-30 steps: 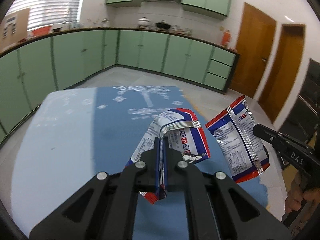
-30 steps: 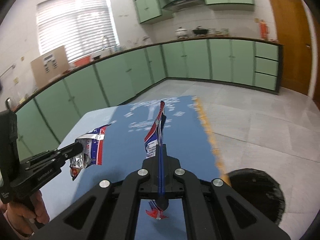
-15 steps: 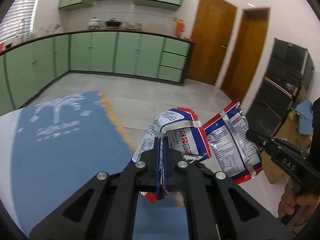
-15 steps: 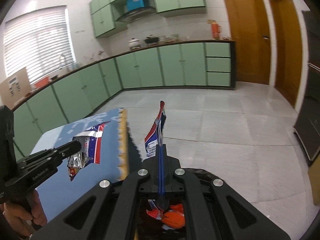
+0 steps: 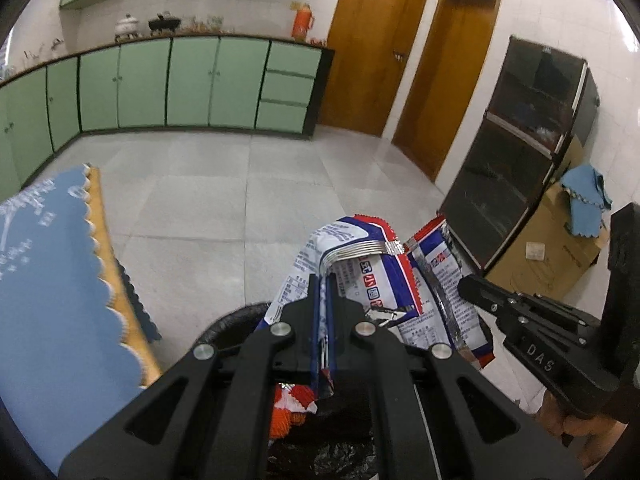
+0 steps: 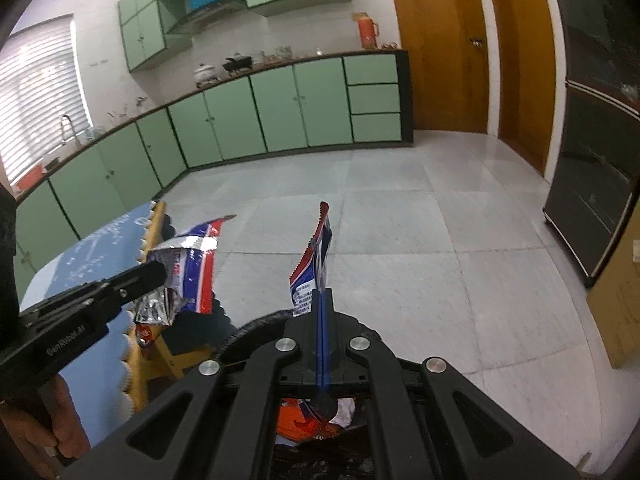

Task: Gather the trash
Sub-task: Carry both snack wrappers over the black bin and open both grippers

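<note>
Two grippers are seen, one per hand, and two snack wrappers are counted, one in each. The left gripper (image 5: 323, 292) has its jaws closed flat on a crumpled red, white and blue wrapper (image 5: 360, 268), which is pinched at its lower part and stands up above the jaws. The right gripper (image 6: 322, 300) has its jaws fully closed on a second wrapper (image 6: 316, 260) of the same print, held edge-on and upright.

One black bin (image 6: 248, 332) is taken as landmark. Both wrappers are held above its opening, just beside each other. Inside the bin, orange and white trash (image 6: 304, 420) is already seen; the pieces cannot be counted.

One surface with a blue scalloped cloth (image 5: 48, 280) stands just beside the bin, on its left. Two wooden doors (image 5: 376, 52) and one dark glass cabinet (image 5: 516, 152) are noted beyond the bin, across the tiled floor.
</note>
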The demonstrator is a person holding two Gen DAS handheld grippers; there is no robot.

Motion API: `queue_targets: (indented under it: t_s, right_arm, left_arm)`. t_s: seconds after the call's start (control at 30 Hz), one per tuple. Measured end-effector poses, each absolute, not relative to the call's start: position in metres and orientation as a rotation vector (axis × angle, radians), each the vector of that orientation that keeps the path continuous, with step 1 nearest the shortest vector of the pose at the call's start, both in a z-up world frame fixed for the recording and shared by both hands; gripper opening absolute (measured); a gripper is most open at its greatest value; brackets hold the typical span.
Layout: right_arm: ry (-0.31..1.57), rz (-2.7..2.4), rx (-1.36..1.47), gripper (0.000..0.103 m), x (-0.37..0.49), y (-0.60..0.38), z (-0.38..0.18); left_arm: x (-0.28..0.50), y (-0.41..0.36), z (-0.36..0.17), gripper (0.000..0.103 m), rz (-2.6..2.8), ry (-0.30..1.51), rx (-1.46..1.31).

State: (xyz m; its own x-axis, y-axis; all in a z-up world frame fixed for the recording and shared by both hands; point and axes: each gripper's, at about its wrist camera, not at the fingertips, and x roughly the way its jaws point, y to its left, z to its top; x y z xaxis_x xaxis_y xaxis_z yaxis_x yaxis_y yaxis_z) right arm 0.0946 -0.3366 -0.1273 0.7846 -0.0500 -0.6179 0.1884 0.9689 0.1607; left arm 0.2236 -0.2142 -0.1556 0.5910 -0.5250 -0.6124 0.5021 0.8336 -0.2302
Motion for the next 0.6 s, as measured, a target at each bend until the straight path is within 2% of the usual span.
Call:
queue_targets:
  t_s: [0.07,0.2,0.4,0.6]
  right_arm:
    - [0.672,-0.14,0.222,0.0,0.099,-0.341,-0.135]
    - [0.704,-0.15,0.232,0.0,0.108,-0.348,-0.15]
    - [0.741,-0.15,0.234,0.0,0.123,-0.346,-0.167]
    - [0.788,-0.135,0.239,0.002,0.133,-0.341,-0.18]
  left_arm:
    - [0.229,-0.219,-0.169,0.003,-0.588,0.761,-0.025]
    - [0.241,-0.217,-0.192,0.015,-0.555,0.84,-0.027]
    - [0.247,-0.212,-0.196,0.021,-0.54,0.87,-0.053]
    - [0.244,-0.21,-0.187,0.033,-0.537,0.849,-0.05]
